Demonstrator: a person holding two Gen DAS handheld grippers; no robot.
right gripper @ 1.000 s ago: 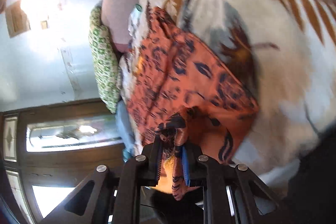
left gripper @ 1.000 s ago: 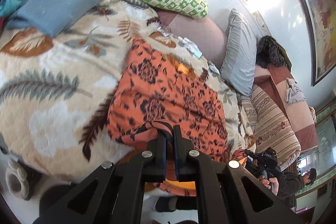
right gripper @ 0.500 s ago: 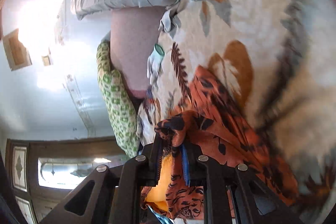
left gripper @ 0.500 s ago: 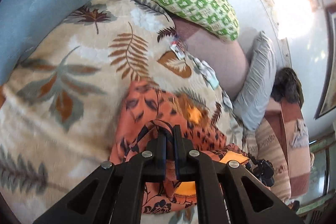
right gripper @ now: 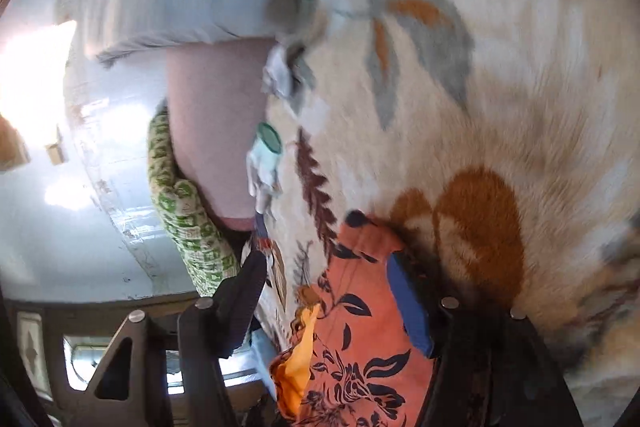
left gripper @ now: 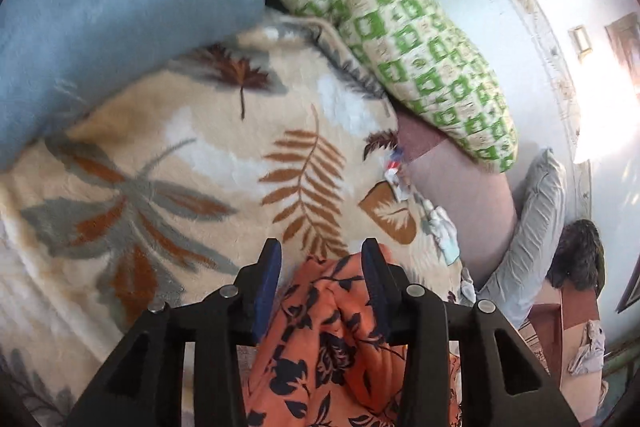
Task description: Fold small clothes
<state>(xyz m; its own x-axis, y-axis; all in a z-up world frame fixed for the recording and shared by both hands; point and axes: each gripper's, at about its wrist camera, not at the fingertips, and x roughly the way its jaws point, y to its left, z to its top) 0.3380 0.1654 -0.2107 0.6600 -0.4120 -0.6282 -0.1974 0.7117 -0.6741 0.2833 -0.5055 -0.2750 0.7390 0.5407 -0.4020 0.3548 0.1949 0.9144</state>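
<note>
An orange garment with a dark flower print lies on a beige leaf-print blanket. In the left wrist view its far edge sits bunched between the fingers of my left gripper. Those jaws are opening, and the blue pads stand off the cloth. In the right wrist view the same garment lies under my right gripper, showing a yellow inner side. The right jaws are opening wide; the cloth rests beside the blue pad without being pinched. The blanket fills the space ahead.
A blue pillow and a green checked pillow lie at the blanket's far end, with a grey pillow to the right. A small white bottle with a teal cap and some wrappers sit on the blanket's edge by a pink cushion.
Both grippers carried the garment's edge forward across the blanket toward the pillows. They were shut on the cloth, and now both sets of jaws have spread apart and let it go.
</note>
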